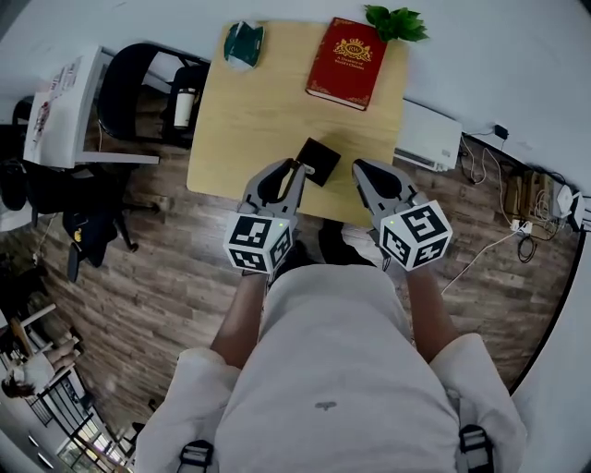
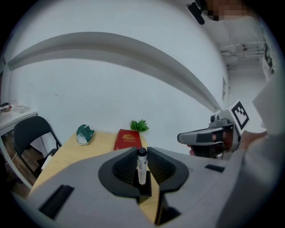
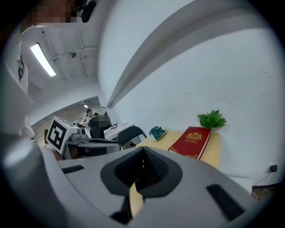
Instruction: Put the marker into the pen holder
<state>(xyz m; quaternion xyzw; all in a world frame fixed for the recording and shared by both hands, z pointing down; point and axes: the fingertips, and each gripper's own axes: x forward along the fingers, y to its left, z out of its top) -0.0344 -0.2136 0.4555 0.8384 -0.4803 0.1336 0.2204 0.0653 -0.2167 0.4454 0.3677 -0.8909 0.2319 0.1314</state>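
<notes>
A white marker with a black cap (image 2: pixel 142 161) stands upright between the jaws of my left gripper (image 2: pixel 142 171), which is shut on it. Right under it is the black square pen holder (image 2: pixel 144 190). In the head view the pen holder (image 1: pixel 319 161) sits near the front edge of the wooden table (image 1: pixel 249 111), and my left gripper (image 1: pixel 296 168) has its tips at the holder's left corner. My right gripper (image 1: pixel 362 170) hovers just right of the holder, jaws together. Seen along its own jaws, my right gripper (image 3: pixel 141 167) holds nothing.
A red book (image 1: pixel 346 51), a green plant (image 1: pixel 395 22) and a green crumpled object (image 1: pixel 244 42) lie along the table's far side. A black chair (image 1: pixel 138 88) and a white desk (image 1: pixel 65 111) stand to the left. Cables (image 1: pixel 517 199) lie on the floor at right.
</notes>
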